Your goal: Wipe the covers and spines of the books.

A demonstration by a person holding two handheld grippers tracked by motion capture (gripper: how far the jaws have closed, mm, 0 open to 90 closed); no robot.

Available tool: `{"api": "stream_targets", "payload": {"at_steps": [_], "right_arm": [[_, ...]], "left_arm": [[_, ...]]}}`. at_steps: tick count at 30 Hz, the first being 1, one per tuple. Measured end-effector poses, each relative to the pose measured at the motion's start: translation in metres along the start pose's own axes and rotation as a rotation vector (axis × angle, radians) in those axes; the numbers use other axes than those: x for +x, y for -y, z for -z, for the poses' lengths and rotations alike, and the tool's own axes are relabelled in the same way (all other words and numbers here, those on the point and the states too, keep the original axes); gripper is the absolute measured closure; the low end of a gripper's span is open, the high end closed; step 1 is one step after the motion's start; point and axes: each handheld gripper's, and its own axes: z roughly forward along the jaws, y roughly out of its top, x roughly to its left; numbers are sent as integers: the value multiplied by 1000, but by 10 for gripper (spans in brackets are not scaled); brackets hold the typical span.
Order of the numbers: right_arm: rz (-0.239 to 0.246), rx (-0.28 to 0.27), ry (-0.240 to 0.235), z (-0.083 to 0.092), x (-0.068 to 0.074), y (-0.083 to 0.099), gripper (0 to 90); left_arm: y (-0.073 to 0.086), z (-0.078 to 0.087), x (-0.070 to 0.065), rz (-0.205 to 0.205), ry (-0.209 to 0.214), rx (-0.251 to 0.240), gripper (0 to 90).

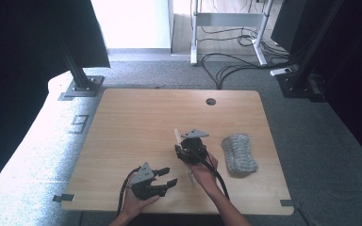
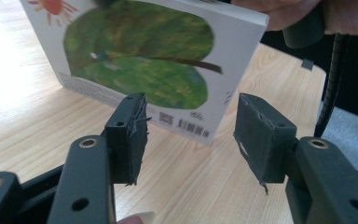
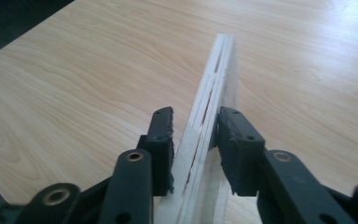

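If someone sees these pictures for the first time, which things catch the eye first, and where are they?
The board book stands on edge near the middle of the wooden table, its cover showing a big green leaf. The right gripper clamps its page edges, while the left gripper waits open just before the cover. A grey knitted cloth lies to the right.

A: Book (image 2: 140,60) cover?
B: White w/ a big mottled green leaf, thin brown stem across it, orange-red sun in the top corner. Black barcode + small QR square near the bottom edge. Page edges (image 3: 212,100) pale cream w/ reddish-brown lines btwn the boards.
A: Surface (image 1: 136,127)?
B: Light wood grain, tan w/ wavy darker streaks; one dark round hole by the far edge.
A: Tools?
B: Left tool (image 1: 167,177) & right tool (image 1: 181,149) both black w/ grey three-cornered plates; brass-coloured rivets on the arms.
A: Thing at the right?
B: Cloth (image 1: 239,153), grey-white speckled knit pattern.
A: Floor?
B: Grey speckled carpet (image 1: 311,141).
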Motion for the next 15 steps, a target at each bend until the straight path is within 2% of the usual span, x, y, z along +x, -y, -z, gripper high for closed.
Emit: {"api": "stream_targets", "payload": {"at_steps": [4, 6, 9, 11, 15], "right_arm": [[16, -6, 41, 3, -5, -1, 742], [16, -4, 43, 5, -9, -1, 762], [12, 8, -5, 6, -16, -2, 771], [22, 10, -20, 7, -18, -2, 772], [65, 9, -54, 8, -17, -1, 774]], "left_arm": [[0, 3, 6, 20, -14, -3, 443], [0, 4, 9, 35, -21, -7, 444], [1, 6, 13, 51, -40, -18, 458], [2, 7, 14, 54, -52, -25, 461], [2, 9, 19, 64, -67, -31, 462]]}}
